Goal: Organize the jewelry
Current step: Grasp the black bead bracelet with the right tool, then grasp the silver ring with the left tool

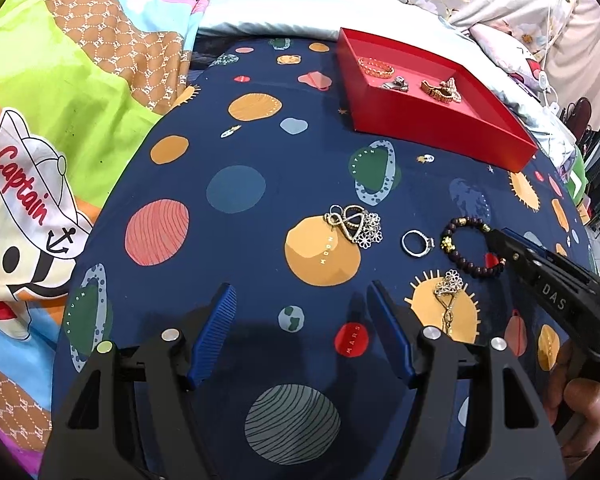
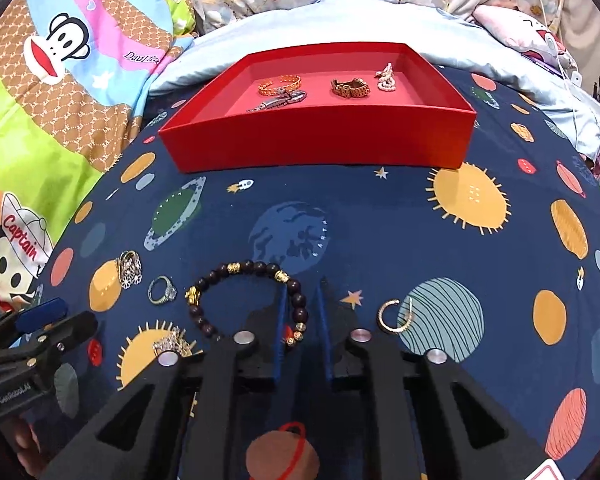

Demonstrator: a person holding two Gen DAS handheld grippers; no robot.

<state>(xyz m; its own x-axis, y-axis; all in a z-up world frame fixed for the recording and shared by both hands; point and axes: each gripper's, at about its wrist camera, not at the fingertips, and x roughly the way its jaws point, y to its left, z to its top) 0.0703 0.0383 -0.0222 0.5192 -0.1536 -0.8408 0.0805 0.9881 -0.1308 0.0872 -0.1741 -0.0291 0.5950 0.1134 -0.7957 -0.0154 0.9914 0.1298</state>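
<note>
A dark beaded bracelet (image 2: 246, 300) with gold accent beads lies on a planet-print bedsheet (image 2: 380, 216). The right gripper (image 2: 302, 292) has narrowed to a slim gap around the bracelet's right side; its pads look to be pinching the beads. The left gripper (image 1: 302, 304) hangs wide open, holding nothing. Nearby lie a silver ring (image 2: 162, 289) and a gold hoop (image 2: 396, 316). Lift straight up (slowly, since beads roll), then carry it to the red box (image 2: 320, 140) beyond.
</note>
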